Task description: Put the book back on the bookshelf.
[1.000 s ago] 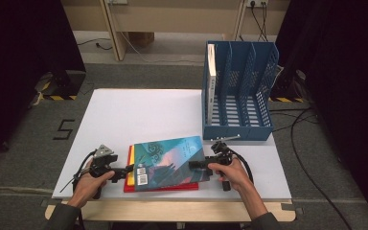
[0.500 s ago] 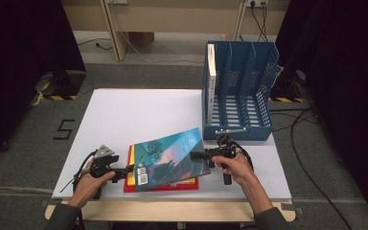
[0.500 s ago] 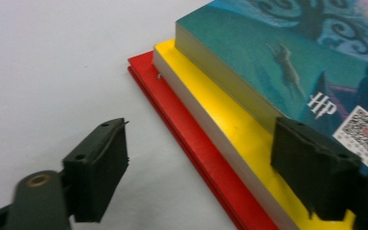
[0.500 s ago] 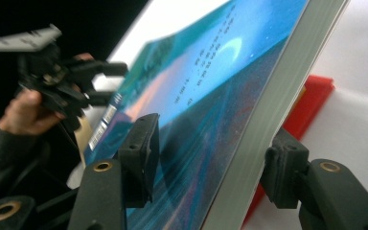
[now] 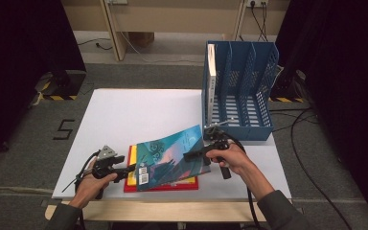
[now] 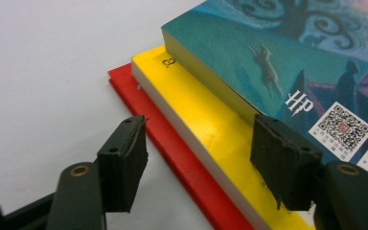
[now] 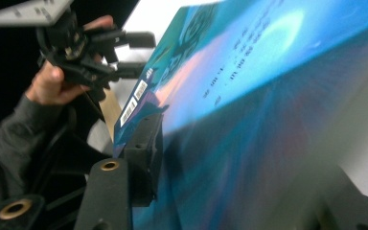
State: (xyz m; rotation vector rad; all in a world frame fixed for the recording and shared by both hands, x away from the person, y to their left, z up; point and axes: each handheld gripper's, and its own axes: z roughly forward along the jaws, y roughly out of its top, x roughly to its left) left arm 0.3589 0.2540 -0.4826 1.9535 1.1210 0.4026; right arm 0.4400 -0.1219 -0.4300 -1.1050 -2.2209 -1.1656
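Observation:
A teal book (image 5: 172,153) tops a stack, with a yellow book (image 5: 132,158) under it and a red book (image 5: 163,187) lowest. My right gripper (image 5: 188,155) is shut on the teal book's right edge, its jaws just closing, and holds that side tilted up; one pad (image 7: 146,158) presses the cover (image 7: 268,96). My left gripper (image 5: 129,168) sits at the stack's left edge. Its jaws (image 6: 199,122) have just closed across the edges of the yellow book (image 6: 206,120) and the red book (image 6: 172,158), beside the teal book (image 6: 292,48).
A blue file rack (image 5: 239,96) stands at the table's back right with a white book (image 5: 212,72) upright in its left slot. The white table (image 5: 139,110) stretches behind the stack. Cables trail from both grippers over the front edge.
The right gripper has risen with the teal book's right edge, tilting the book up off the stack. The left gripper has stayed at the stack's left edge.

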